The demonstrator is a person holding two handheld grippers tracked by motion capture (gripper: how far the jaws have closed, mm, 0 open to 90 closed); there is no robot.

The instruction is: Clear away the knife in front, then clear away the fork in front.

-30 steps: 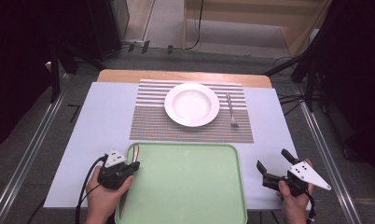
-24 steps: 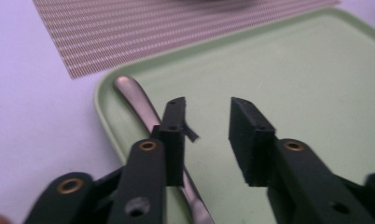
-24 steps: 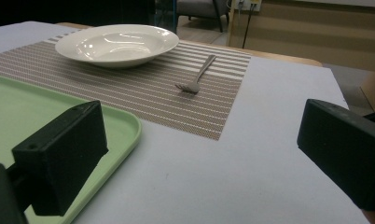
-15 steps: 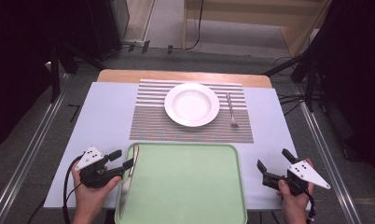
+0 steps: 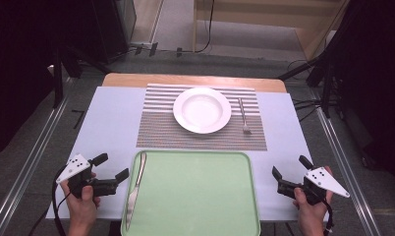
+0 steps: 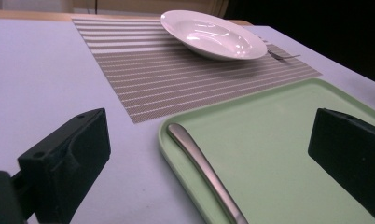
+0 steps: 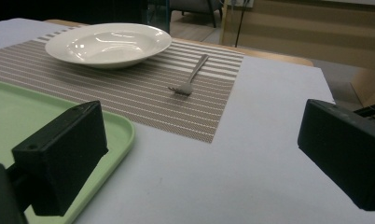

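A steel knife (image 5: 135, 189) lies along the left rim of the green tray (image 5: 200, 201), handle toward the far end. My left gripper (image 5: 112, 165) hovers just left of the tray. Its jaws have just been opening and now stand wide apart with nothing between them. In the left gripper view the knife (image 6: 202, 165) rests on the tray (image 6: 288, 135) ahead of the open left gripper (image 6: 213, 140). My right gripper (image 5: 290, 166) stands open and empty right of the tray, as the right gripper (image 7: 209, 154) view also shows.
A white plate (image 5: 202, 109) sits on a striped placemat (image 5: 156, 128) beyond the tray, with a fork (image 5: 243, 118) to its right. The pale table cover (image 5: 107, 118) ends close to both hands. Dark stands and cables flank the table.
The left gripper drew back to the left from the tray's corner and opened its jaws. The knife now lies free on the tray's left side. The right gripper stayed put.
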